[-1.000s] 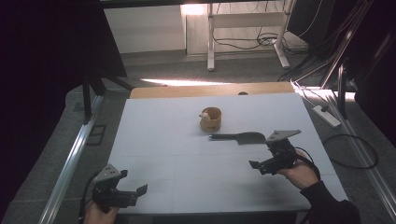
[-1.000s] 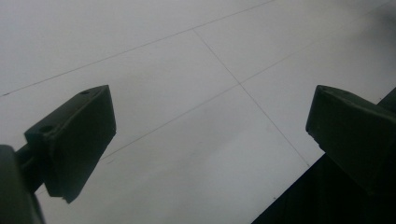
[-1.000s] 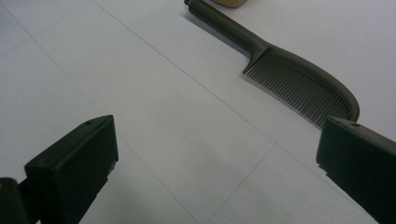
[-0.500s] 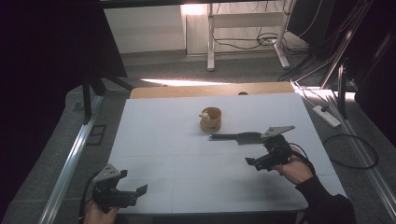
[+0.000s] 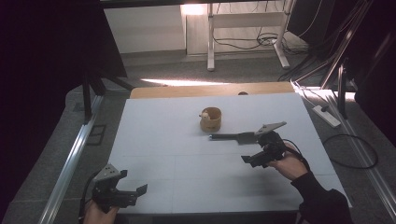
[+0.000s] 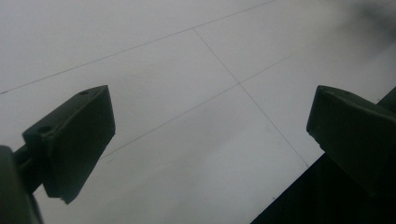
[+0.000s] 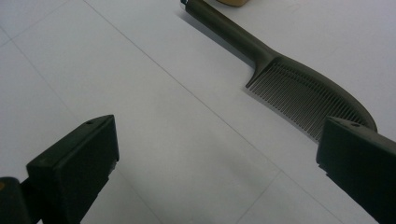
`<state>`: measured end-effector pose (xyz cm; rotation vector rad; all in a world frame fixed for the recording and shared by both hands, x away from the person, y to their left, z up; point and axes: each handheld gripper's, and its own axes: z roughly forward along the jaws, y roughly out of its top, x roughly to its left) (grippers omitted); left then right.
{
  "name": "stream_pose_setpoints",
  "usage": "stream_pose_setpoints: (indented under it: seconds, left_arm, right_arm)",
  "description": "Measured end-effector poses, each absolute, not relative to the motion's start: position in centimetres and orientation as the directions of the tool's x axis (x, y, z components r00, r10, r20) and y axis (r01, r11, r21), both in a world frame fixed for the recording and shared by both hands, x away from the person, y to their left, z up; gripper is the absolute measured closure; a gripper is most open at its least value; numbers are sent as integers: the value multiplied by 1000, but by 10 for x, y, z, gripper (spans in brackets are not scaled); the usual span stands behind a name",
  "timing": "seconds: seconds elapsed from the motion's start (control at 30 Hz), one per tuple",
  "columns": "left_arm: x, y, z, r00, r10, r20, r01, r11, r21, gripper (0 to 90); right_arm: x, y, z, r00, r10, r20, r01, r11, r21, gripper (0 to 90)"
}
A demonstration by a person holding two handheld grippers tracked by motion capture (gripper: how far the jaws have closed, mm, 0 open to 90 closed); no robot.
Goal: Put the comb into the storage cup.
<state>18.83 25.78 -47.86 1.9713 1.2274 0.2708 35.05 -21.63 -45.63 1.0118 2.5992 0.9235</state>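
Observation:
A dark comb lies flat on the white table, handle pointing left toward a small tan cup. My right gripper hovers just in front of the comb's toothed end, jaws wide open and empty. In the right gripper view the comb runs from the top middle down to the right jaw, teeth facing me, and my right gripper spans bare table. My left gripper is held at the near left edge, open and empty; in its own view my left gripper looks at plain table.
The table's near edge shows dark at the lower right of the left gripper view. Beyond the table lie a wooden strip, desk legs and loose floor cables. A power strip sits right of the table.
My right gripper has slid left and slightly forward along the table, closing in on the comb. The left gripper has stayed in place.

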Motion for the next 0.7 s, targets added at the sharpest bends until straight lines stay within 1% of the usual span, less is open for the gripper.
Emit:
stream_pose_setpoints:
  seconds: [0.7]
  left_arm:
    - [189,257,-479,514,830,-216,667,-228,710,20]
  right_arm:
    - [369,-204,-459,-725,688,36,568,567,596,0]
